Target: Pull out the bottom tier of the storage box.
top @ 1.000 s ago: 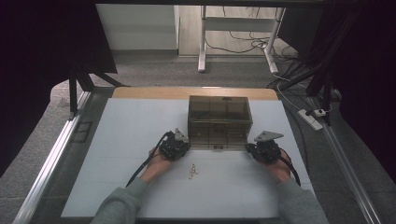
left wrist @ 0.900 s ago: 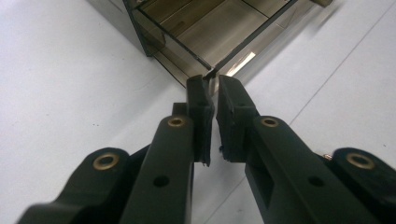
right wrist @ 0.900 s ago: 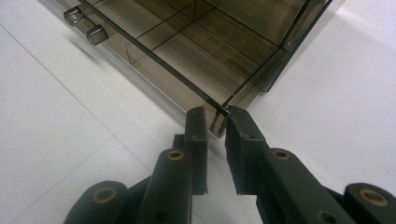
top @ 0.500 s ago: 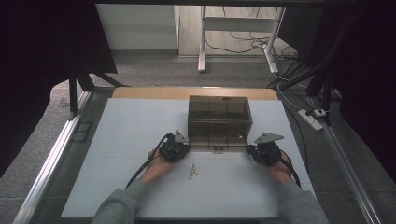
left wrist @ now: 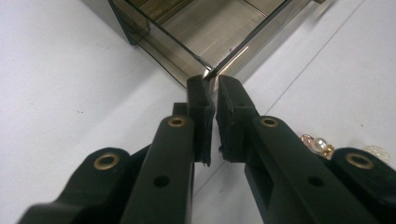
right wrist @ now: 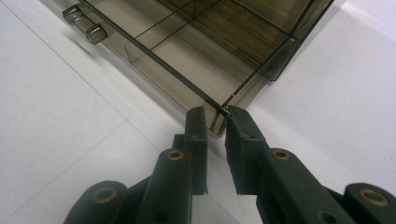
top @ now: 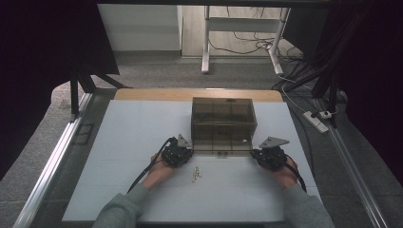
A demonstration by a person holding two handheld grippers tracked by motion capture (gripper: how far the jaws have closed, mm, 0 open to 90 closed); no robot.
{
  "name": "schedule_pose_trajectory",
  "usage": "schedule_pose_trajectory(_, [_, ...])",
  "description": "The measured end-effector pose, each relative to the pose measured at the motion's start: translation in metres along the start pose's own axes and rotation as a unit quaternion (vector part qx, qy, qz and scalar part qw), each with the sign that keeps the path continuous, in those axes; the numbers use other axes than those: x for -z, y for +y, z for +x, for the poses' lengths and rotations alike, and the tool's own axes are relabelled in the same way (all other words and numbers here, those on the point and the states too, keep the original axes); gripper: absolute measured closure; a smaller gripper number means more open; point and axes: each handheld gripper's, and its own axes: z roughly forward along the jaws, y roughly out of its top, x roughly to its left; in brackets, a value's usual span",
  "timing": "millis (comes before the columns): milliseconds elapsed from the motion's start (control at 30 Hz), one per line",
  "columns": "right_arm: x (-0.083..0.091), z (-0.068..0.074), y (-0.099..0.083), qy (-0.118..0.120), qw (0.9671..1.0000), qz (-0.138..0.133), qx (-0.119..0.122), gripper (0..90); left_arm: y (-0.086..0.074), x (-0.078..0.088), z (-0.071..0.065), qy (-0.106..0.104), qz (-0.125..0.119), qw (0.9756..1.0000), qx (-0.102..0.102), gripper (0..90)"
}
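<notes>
The left gripper (top: 179, 151) sits at the near left corner of the smoked acrylic drawer box (top: 223, 124), which stands mid-table on the white table (top: 119, 142) with its long axis running left to right across the person's front. In the left gripper view the two black jaws are drawn nearly together, and the thin front corner of the pulled-out drawer tray (left wrist: 205, 72) meets their tips; they look pinched on that edge, though the contact itself is too small to confirm.

Between the hands, on the table just in front of the box, lies a small cluster of pearl-and-gold jewellery (top: 195, 175), closer to the left hand; it shows again beside the left jaws (left wrist: 320, 145). Whether it is earrings or a brooch I cannot tell.

The right gripper (top: 267, 153) mirrors the left at the near right corner. Its jaws stand a little wider, with a narrow gap between them, and the tray's right corner (right wrist: 223, 110) lies exactly at that gap; whether the pads press the wall or merely bracket it I cannot tell. The drawer's small handle (right wrist: 86, 23) sits well off to the side of it.

The tray lies straight ahead of both jaw pairs, so any slide likely runs toward or away from the person. The tray's depth inside the box is hard to make out through the tinted walls.
</notes>
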Motion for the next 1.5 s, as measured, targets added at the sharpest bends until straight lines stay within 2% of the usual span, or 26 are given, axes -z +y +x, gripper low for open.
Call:
schedule_pose_trajectory(1100, [0.010,0.013,-0.006,-0.001,0.9999,0.007,0.013,78.8,-0.008,0.007,-0.006,-0.005,0.002,1.0000,-0.006,83.4])
schedule_pose_trajectory(1500, [0.010,0.012,-0.008,0.003,0.9999,0.005,0.012,78.9,-0.008,0.007,-0.008,-0.004,0.001,1.0000,-0.007,83.1])
